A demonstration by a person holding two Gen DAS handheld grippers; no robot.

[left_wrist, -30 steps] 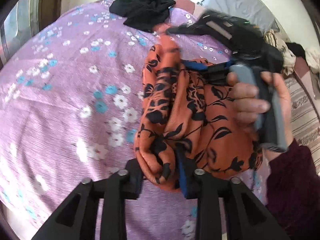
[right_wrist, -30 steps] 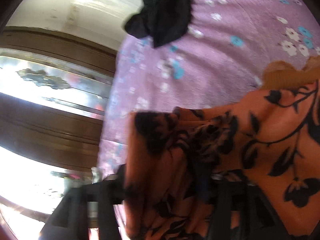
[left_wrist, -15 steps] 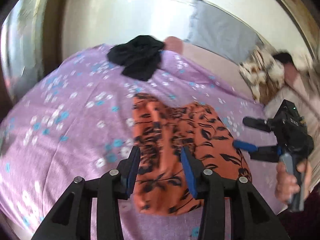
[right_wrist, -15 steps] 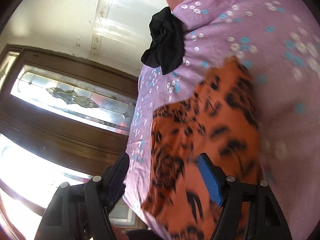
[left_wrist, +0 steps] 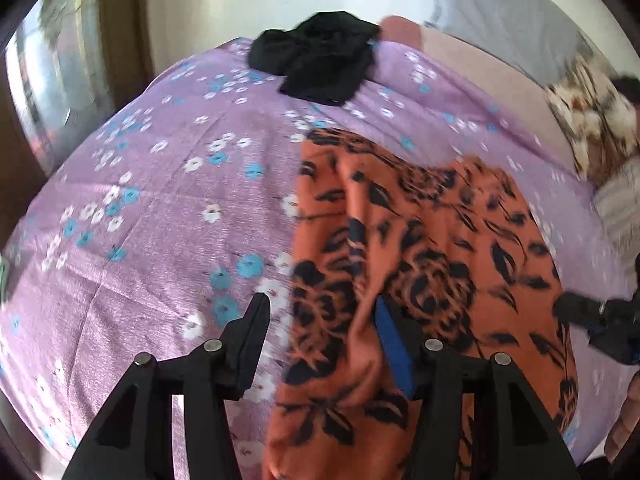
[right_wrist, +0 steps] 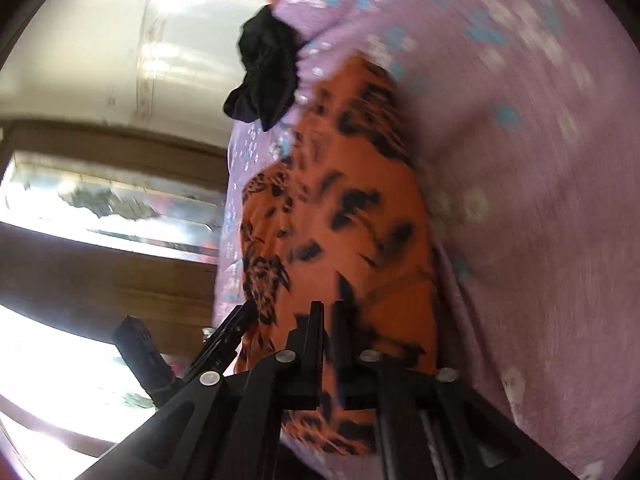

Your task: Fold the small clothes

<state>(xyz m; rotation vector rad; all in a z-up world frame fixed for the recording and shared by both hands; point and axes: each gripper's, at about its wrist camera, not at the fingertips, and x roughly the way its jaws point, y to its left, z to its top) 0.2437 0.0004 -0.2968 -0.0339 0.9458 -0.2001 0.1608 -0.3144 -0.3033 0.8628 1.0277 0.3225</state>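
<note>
An orange garment with black flowers (left_wrist: 420, 264) lies spread on the purple flowered bedsheet (left_wrist: 160, 220). My left gripper (left_wrist: 324, 320) is open, its fingers low over the garment's near left edge, with a raised fold between them. My right gripper (right_wrist: 326, 312) is shut on the garment's near edge (right_wrist: 340, 220); it also shows at the right edge of the left wrist view (left_wrist: 600, 320). A crumpled black garment (left_wrist: 320, 56) lies at the far edge of the bed, also seen in the right wrist view (right_wrist: 268, 76).
A grey pillow (left_wrist: 520, 28) and a patterned cushion (left_wrist: 592, 116) lie at the back right. A wooden door with glass panes (right_wrist: 100, 200) stands beside the bed. A white wall (left_wrist: 240, 0) is behind it.
The garment was held bunched in both grippers a second ago; it now lies spread on the bed. My left gripper opened. My right gripper opened, then shut on the near edge.
</note>
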